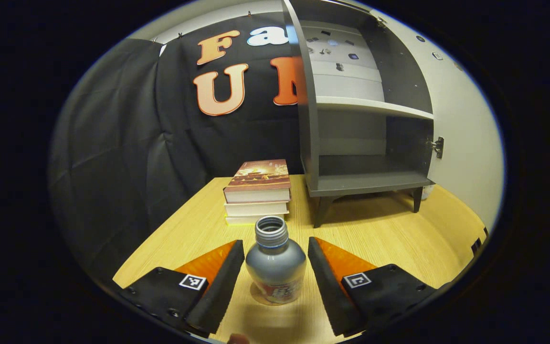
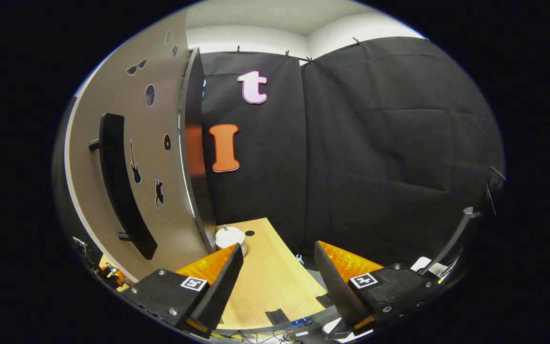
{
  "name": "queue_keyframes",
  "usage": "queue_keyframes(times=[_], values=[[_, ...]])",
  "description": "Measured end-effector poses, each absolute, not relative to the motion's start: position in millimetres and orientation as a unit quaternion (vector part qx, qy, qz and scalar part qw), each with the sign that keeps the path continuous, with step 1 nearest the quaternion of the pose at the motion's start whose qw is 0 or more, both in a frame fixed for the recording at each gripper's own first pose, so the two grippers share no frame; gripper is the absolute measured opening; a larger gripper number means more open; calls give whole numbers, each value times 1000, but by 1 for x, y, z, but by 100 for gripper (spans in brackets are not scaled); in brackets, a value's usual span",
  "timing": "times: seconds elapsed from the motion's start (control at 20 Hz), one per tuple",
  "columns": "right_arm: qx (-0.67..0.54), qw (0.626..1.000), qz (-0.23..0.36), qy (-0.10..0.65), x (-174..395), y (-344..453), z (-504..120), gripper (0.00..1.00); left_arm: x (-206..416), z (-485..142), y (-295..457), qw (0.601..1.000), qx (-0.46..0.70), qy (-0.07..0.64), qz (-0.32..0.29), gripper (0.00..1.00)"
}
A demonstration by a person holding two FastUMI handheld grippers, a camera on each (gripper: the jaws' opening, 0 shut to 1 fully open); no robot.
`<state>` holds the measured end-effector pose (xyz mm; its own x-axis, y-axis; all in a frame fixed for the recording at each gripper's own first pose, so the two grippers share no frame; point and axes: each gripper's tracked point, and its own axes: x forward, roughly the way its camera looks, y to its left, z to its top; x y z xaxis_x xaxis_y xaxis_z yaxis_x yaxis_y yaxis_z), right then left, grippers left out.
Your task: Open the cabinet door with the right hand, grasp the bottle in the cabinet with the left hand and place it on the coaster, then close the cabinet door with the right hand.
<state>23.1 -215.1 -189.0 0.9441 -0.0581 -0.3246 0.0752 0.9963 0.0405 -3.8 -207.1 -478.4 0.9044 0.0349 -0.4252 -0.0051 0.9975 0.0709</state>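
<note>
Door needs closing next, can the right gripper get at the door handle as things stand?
Probably yes. The right gripper is open, and the handle on the open door faces it to its left, with nothing between them.

Left gripper view is sitting low over table [image 1: 389,234], facing open cabinet [image 1: 365,181] at 1 o'clock. Right gripper view is looking close past cabinet door [image 2: 127,167] at 10 o'clock; both are sharing table, cabinet.

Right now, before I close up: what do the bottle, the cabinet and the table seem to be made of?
Bottle: likely metal, by its smooth silver sheen and threaded neck; a printed label sits low on it. Cabinet: looks like matte grey laminated board, with flat panels and square edges; its door is pale and matte with a dark bar handle. Table: light wood grain, possibly veneer or laminate.
</note>
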Motion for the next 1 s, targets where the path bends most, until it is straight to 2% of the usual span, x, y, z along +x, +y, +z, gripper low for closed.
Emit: queue_keyframes(times=[0.05,0.1,0.15,0.2,0.25,0.3,0.35,0.4,0.7,0.95,1.0], values=[[27,985,-33,165,22,-214,-192,98,-4,-472,-206,976,37,214,9,89],[29,985,-31,169,21,-214,-198,98,-3,-467,-205,976,41,213,9,89],[32,984,-28,175,20,-214,-206,93,-5,-461,-204,976,44,213,9,89],[34,982,-25,182,19,-212,-212,98,-6,-454,-205,976,45,212,8,89],[36,981,-22,189,19,-210,-220,93,-5,-445,-206,977,44,209,8,89],[36,980,-19,195,18,-210,-228,98,-5,-433,-207,978,41,204,6,89],[37,979,-16,200,17,-208,-234,98,-4,-419,-209,980,39,197,5,89],[38,978,-11,205,17,-205,-240,93,-4,-400,-210,982,36,187,4,89],[43,978,29,203,21,-179,-246,93,9,-284,-210,991,33,133,0,89],[44,977,65,198,25,-157,-240,93,14,-195,-212,995,34,98,-1,95],[39,977,71,198,26,-154,-240,99,14,-179,-213,995,26,92,-2,96]])
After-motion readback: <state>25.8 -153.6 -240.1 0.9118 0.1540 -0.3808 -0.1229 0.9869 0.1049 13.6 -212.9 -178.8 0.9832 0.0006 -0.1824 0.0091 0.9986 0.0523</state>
